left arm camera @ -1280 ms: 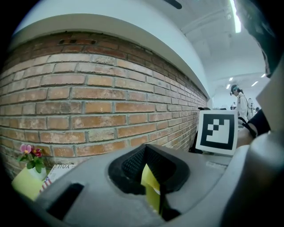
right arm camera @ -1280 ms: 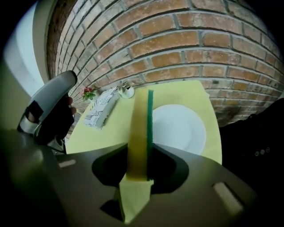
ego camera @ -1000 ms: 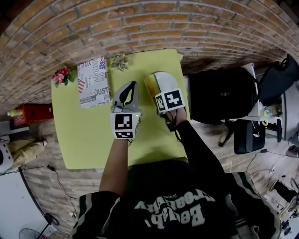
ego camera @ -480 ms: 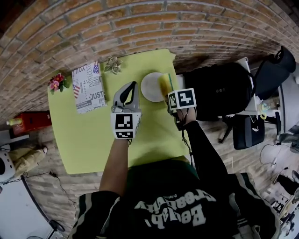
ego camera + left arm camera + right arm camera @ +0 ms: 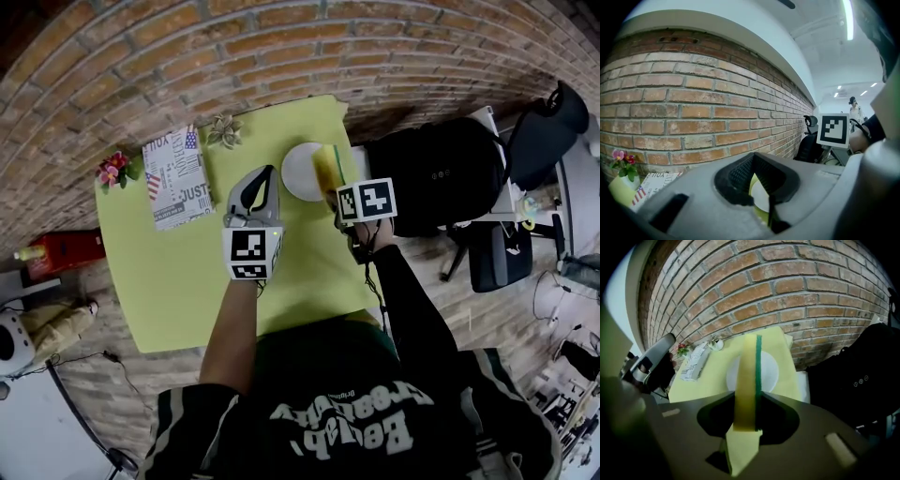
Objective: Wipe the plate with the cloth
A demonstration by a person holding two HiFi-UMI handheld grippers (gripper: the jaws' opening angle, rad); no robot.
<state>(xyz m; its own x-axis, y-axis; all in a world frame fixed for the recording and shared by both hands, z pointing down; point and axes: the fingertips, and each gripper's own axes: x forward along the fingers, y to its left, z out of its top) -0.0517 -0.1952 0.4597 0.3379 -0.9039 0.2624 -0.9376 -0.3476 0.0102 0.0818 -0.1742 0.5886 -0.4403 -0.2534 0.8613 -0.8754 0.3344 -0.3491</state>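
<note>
A brick wall (image 5: 281, 47) runs along the far side of a yellow-green table (image 5: 178, 281), and a black backpack (image 5: 431, 183) sits just off the table's right edge. On the tabletop a printed booklet (image 5: 176, 178) lies toward the far left, with pink flowers (image 5: 112, 167) at its left corner and a pale flower ornament (image 5: 225, 129) at the far edge beside it. The white plate (image 5: 298, 173) rests flat near the table's far right corner. The right gripper (image 5: 334, 192) is held over the plate's near right side, its jaws closed tight on the cloth (image 5: 326, 167) — a yellow piece with a green edge, pinched between the pads so that one end stands out past the tips and a loose corner hangs back behind them. In the right gripper view that strip crosses the middle of the plate; whether it touches the plate cannot be told. The left gripper (image 5: 261, 183) is above the table just left of the plate and apart from it, its fingertips drawn together with nothing between them — only the plate and tabletop show through the gap behind the tips.
</note>
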